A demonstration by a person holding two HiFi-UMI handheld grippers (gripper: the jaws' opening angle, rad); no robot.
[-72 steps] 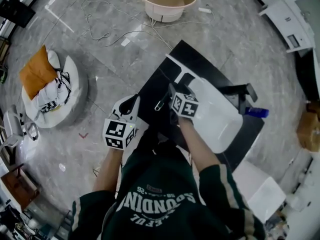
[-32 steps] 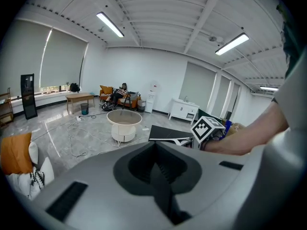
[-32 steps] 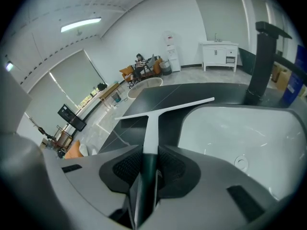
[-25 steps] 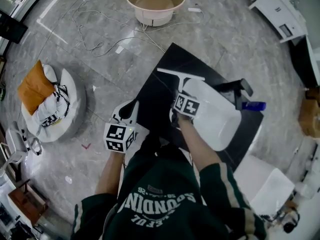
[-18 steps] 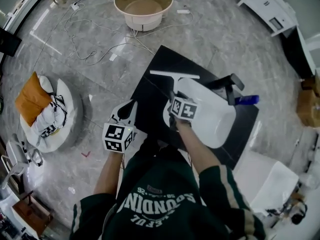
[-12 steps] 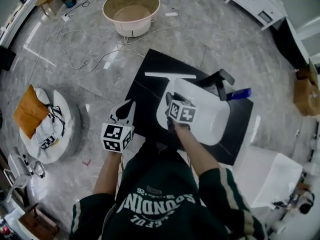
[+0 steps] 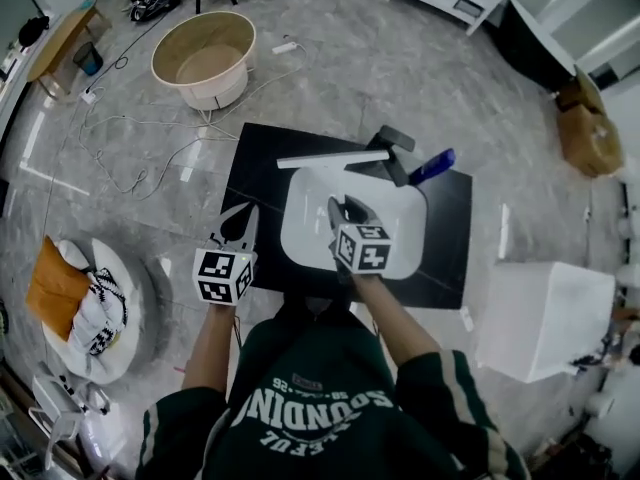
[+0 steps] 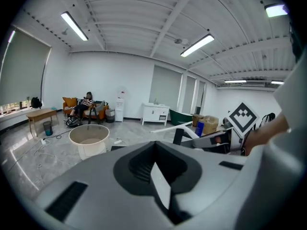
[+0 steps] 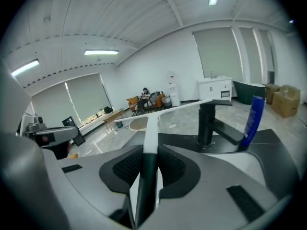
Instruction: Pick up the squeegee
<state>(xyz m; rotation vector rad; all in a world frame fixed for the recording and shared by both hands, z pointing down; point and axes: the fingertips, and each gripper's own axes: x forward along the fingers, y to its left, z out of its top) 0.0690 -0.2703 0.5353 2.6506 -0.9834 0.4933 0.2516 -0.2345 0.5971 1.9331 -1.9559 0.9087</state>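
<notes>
Counter: black, white basin partly covered.
Right gripper: clamped on squeegee handle, lower end hidden.
Left gripper: jaws together.

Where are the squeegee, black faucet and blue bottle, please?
squeegee (image 7: 333, 158), head view, on its white blade.
black faucet (image 9: 206, 123), right gripper view, on its upright column.
blue bottle (image 9: 253, 116), right gripper view, on its body.

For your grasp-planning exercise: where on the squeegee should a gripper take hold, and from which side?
Take the squeegee by its slim handle, from the end opposite the blade: it fits between two jaws; the wide blade sits crosswise. The right gripper grips there.
</notes>
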